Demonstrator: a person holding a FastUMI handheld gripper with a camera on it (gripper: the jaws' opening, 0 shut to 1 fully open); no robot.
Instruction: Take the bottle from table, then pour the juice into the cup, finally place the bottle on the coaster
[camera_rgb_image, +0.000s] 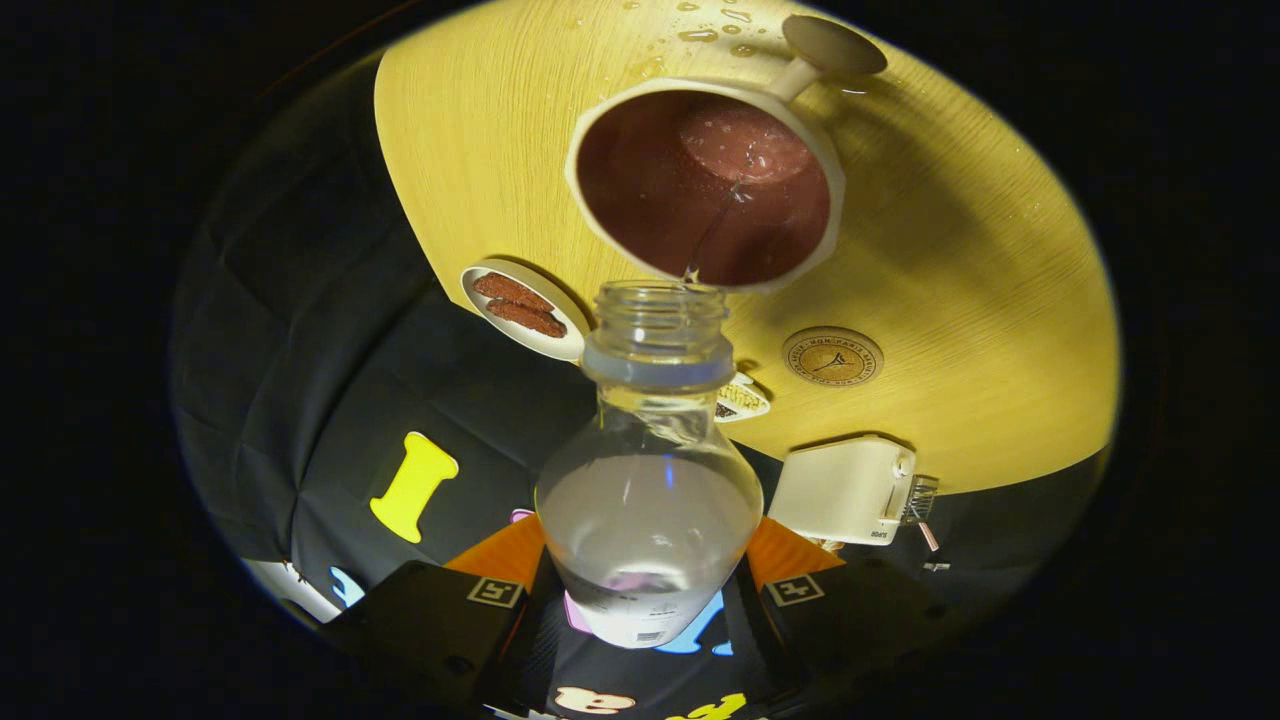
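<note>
Your gripper (648, 600) clamped the bottle (650, 480) between both fingers; its long axis ran straight ahead, open mouth pointing into the cup (700, 185).

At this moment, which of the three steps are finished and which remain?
Pickup looks done: the tool is shut on the bottle, both fingers pressing its sides. Pouring is under way: the bottle is tipped, a thin stream running from its open mouth into the cup, with liquid left in the bottle. Still left: setting the bottle on the coaster, which sits bare on the table.

Warm light, fisheye-warped dim edges.
</note>
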